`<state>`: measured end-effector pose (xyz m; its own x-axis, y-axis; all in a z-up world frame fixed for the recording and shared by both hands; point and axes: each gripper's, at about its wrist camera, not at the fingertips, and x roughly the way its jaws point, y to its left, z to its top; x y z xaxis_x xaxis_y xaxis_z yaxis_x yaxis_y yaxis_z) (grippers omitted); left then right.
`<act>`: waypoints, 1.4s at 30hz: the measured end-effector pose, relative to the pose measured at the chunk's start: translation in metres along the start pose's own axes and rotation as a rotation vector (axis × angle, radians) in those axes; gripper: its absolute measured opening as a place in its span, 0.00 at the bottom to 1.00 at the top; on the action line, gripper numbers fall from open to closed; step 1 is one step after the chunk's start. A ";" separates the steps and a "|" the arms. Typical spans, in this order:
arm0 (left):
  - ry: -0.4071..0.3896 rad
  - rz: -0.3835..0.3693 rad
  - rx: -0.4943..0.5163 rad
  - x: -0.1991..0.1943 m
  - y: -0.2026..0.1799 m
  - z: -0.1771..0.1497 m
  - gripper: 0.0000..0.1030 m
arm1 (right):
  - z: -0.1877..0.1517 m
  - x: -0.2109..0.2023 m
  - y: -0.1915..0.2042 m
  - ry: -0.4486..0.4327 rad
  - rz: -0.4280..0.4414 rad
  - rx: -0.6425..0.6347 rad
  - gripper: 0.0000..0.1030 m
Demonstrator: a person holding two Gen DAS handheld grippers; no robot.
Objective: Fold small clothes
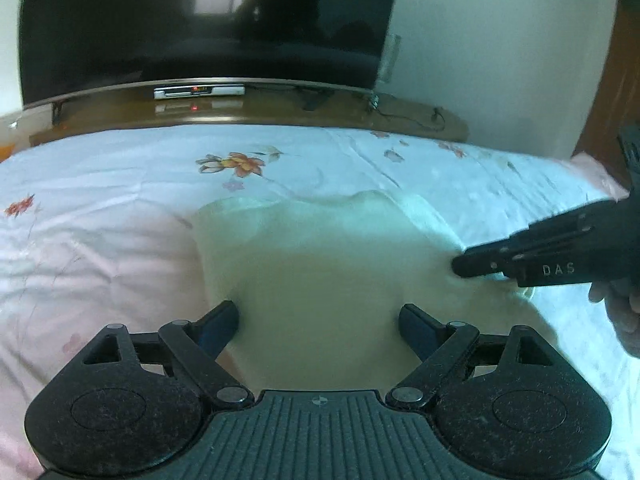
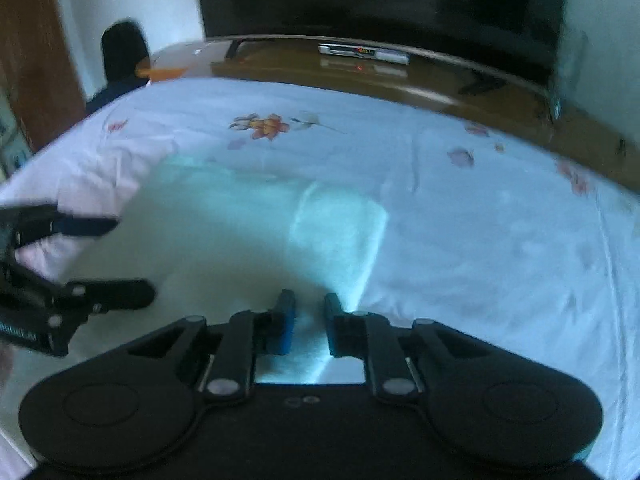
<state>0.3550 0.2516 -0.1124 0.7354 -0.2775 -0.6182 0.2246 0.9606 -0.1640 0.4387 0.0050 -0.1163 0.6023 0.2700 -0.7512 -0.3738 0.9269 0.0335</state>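
Cream garment (image 1: pixel 320 264) lies flat, lengthwise toward the television (image 1: pixel 200 20) — left jaws wide, right jaws nearly closed.

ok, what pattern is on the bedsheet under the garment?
The white-and-pale-pink bedsheet has scattered orange and pink flower prints; clearest in the left wrist view, beyond the small cream garment.

A bed (image 1: pixel 120 216) under a white floral sheet (image 2: pixel 480 220) fills the room's foreground. Just beyond the bed runs a glossy brown wooden cabinet (image 1: pixel 280 110) carrying a large dark TV (image 1: pixel 200 20) and a small silver box (image 1: pixel 199 91). White walls (image 1: pixel 500 60) flank the TV; light is dim and bluish.
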 end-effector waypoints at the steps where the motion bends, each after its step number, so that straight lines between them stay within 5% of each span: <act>1: -0.019 0.010 -0.006 -0.010 0.001 -0.001 0.84 | 0.001 -0.002 -0.001 0.002 -0.001 0.000 0.15; 5: -0.091 0.035 -0.047 -0.055 -0.002 -0.017 0.84 | -0.001 -0.035 0.008 -0.056 -0.004 -0.030 0.17; 8: -0.070 0.057 -0.052 -0.066 -0.021 -0.032 0.84 | -0.024 -0.057 0.032 -0.066 0.046 -0.098 0.27; 10: -0.053 0.086 -0.037 -0.068 -0.032 -0.042 0.84 | -0.040 -0.059 0.048 -0.061 0.048 -0.148 0.23; 14: -0.055 0.137 -0.047 -0.086 -0.041 -0.065 0.84 | -0.057 -0.051 0.047 -0.058 -0.111 -0.201 0.25; 17: -0.034 0.182 -0.009 -0.091 -0.048 -0.081 0.84 | -0.062 -0.083 0.025 -0.107 -0.015 -0.056 0.28; 21: -0.077 0.214 -0.061 -0.108 -0.050 -0.097 0.84 | -0.089 -0.101 0.042 -0.081 0.036 -0.106 0.29; 23: -0.067 0.222 -0.079 -0.108 -0.051 -0.103 0.84 | -0.098 -0.093 0.050 -0.043 0.027 -0.132 0.26; 25: -0.046 0.230 -0.100 -0.103 -0.053 -0.105 0.84 | -0.103 -0.082 0.048 -0.019 0.054 -0.110 0.09; 30: -0.004 0.280 -0.088 -0.103 -0.061 -0.114 0.84 | -0.105 -0.074 0.033 -0.040 0.017 -0.059 0.07; 33: 0.021 0.310 -0.072 -0.124 -0.071 -0.116 0.84 | -0.111 -0.087 0.036 -0.059 -0.015 -0.039 0.19; 36: -0.034 0.293 -0.103 -0.173 -0.095 -0.117 0.85 | -0.122 -0.133 0.045 -0.093 -0.029 -0.044 0.30; 37: -0.052 0.301 -0.111 -0.188 -0.106 -0.118 0.95 | -0.128 -0.151 0.048 -0.101 -0.044 -0.034 0.46; 39: -0.088 0.338 -0.073 -0.218 -0.134 -0.124 1.00 | -0.142 -0.189 0.051 -0.135 -0.053 0.001 0.79; 42: -0.127 0.437 0.009 -0.256 -0.172 -0.141 1.00 | -0.171 -0.244 0.061 -0.195 -0.099 0.002 0.79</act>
<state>0.0385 0.1599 -0.0341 0.8349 0.1536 -0.5285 -0.1197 0.9880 0.0981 0.1484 -0.0492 -0.0433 0.7611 0.2226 -0.6092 -0.3049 0.9518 -0.0330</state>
